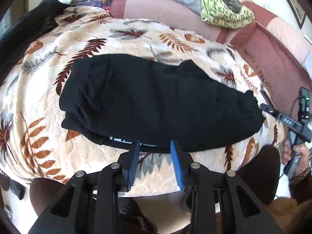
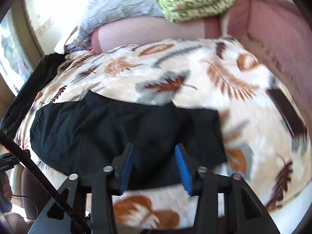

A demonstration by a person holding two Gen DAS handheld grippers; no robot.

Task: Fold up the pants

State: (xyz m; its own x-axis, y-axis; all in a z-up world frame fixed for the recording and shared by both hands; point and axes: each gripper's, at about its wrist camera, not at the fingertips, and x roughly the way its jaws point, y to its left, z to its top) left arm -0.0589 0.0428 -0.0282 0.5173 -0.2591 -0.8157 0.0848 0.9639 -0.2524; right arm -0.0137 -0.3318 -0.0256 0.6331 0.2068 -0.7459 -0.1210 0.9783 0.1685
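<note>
The right gripper (image 2: 156, 152), with blue-padded fingers spread apart, hangs over the folded black fabric pants (image 2: 109, 128). These lie on a cream leaf-patterned plush blanket (image 2: 195, 72).

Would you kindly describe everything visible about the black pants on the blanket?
The black pants are soft, matte fabric, already folded into a wide layered bundle lying flat on the leaf-print blanket. Stacked edges show at their left end, and a strip with pale lettering, too small to read, peeks out along the near edge. The open left gripper sits at that near edge. In the right wrist view, the open right gripper straddles the pants; whether it touches them is unclear.
</note>
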